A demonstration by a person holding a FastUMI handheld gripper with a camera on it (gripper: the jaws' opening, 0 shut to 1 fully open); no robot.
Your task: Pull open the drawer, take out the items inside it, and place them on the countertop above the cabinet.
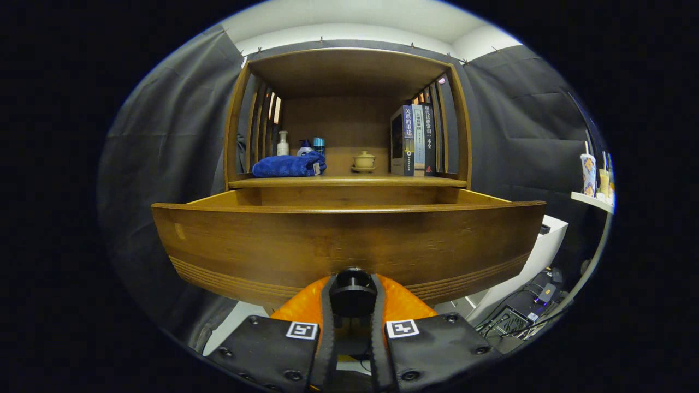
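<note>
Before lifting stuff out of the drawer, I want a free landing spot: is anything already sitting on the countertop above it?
Yes. A folded blue towel with bottles behind lies left, a small ceramic lidded cup centre, upright books right. The tool grips the round black drawer knob.

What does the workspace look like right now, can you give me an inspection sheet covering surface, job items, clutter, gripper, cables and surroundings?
Surface: brown wooden countertop under the open shelf, front strip bare.
Job's things: wide brown wooden drawer pulled out; its contents are hidden behind the front panel.
Clutter: folded blue towel, three small bottles behind it, small tan lidded cup on a saucer, upright books.
Gripper: gripper with fingers closed on the round black drawer knob.
Cables: dark cables and boxes on the floor beside the cabinet.
Surroundings: dark cloth walls; side ledge with drink cups.
</note>
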